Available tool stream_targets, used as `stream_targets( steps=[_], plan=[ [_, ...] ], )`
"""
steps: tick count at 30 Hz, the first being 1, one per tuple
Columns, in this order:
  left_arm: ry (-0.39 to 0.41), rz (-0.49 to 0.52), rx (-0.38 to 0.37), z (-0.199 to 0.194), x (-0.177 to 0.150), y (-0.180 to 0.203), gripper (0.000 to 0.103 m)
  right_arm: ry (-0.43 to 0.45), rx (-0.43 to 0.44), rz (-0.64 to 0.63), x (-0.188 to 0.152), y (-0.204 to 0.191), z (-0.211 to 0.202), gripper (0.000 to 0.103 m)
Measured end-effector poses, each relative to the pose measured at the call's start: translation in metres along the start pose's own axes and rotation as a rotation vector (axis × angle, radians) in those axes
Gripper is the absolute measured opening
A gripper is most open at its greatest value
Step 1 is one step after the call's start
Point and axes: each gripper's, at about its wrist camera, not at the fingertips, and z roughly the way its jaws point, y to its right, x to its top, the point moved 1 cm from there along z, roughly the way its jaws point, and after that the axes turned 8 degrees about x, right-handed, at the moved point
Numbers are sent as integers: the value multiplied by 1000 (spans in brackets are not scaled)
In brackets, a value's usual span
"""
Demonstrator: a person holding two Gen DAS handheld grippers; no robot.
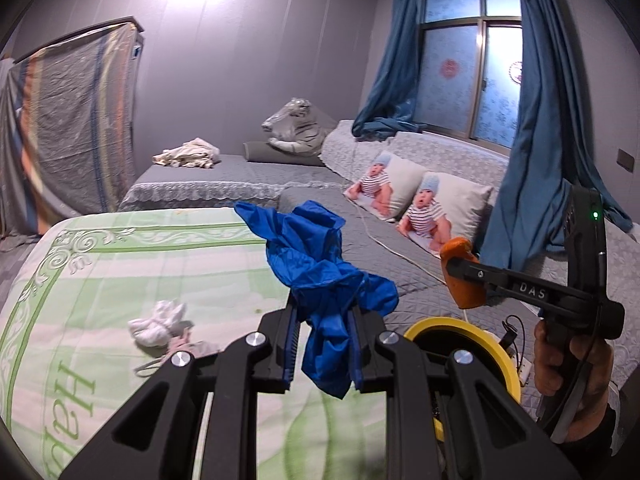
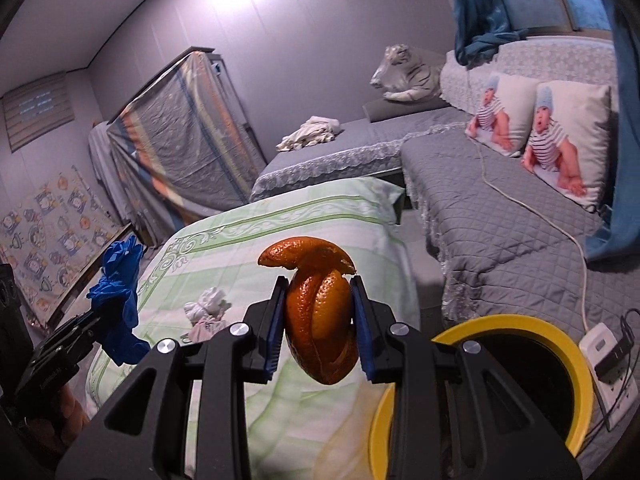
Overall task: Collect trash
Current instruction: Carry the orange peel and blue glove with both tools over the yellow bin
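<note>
Two grippers, each loaded. Left wrist view: left gripper is clamped tight on a crumpled blue glove, long axis running up and away over the green quilt; its loose cuff could snag the yellow-rimmed bin. Right wrist view: right gripper pinches a curled orange peel standing upright; springy, it might slip short of the bin

Bin mouth is wide open, nothing blocking it from above. Right beside it sit a power strip and a white cable trailing over the grey cover. The green quilt is mostly bare except a wadded tissue.
</note>
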Motion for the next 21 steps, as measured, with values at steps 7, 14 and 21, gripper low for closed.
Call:
stream_targets(
  steps=[7,14,21],
  plan=[
    [-10,45,-45,14,0,31,19,71,-97,44,-15,31,-24,29],
    [-24,99,-96,27,-1,65,19,97,-148,94,-28,59,-38,29],
    [-47,155,-139,43,-1,95,19,114,-209,154,-41,83,-53,29]
  ],
)
